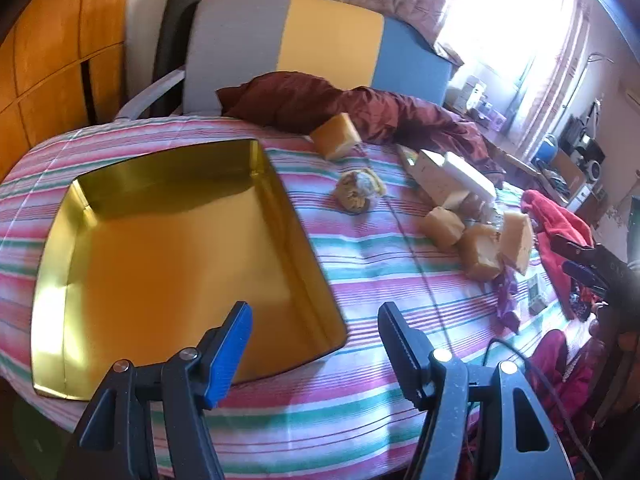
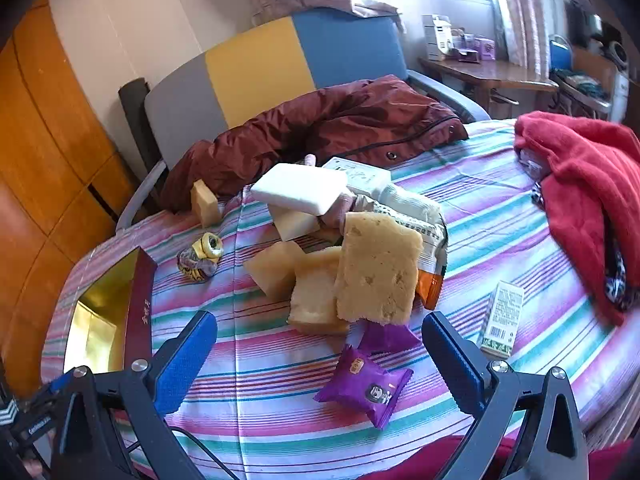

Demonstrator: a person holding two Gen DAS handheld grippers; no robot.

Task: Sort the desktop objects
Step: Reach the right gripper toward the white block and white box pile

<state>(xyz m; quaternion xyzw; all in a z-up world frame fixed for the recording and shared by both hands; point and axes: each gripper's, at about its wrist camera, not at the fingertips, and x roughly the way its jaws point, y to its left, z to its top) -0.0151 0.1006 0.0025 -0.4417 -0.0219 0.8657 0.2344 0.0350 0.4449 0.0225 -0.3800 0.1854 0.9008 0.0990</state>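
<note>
**Both grippers open over the striped bed, clutter unsorted**

With both grippers angled down at the pink, green and white striped bedspread [image 2: 280, 392], neither holds anything. Right gripper [image 2: 320, 354]: blue-padded fingers [image 2: 182, 364] spread wide, nothing between the pads; the purple foil snack packet [image 2: 366, 388] lies on the spread below the gap. Left gripper [image 1: 314, 344]: fingers parted, nothing gripped, hovering at the near right corner of the shallow gold-lined rectangular tin tray [image 1: 60, 280], which has nothing in it. In the right view the tray's dark red outer wall shows at the left edge.

Just right of the right gripper's fingers lies a small white and green printed carton [image 2: 500, 320], flat on the spread. Next out, mid-bed, the main pile: a large porous yellow sponge slab [image 2: 378, 268] propped upright against two smaller yellow sponge blocks [image 2: 316, 296], with an orange and white snack bag [image 2: 434, 264] behind it. A white rectangular foam block [image 2: 300, 188] sits on top of the pile. Left of the pile, apart from it, is a small crumpled yellow and black wrapped item [image 2: 200, 258]. Further back, one more yellow sponge block [image 2: 205, 202] stands near a dark maroon padded jacket [image 2: 340, 124]. A red fleece garment [image 2: 588, 184] is heaped on the right edge of the bed. Farthest: grey, yellow and blue panelled headboard [image 2: 256, 68].
</note>
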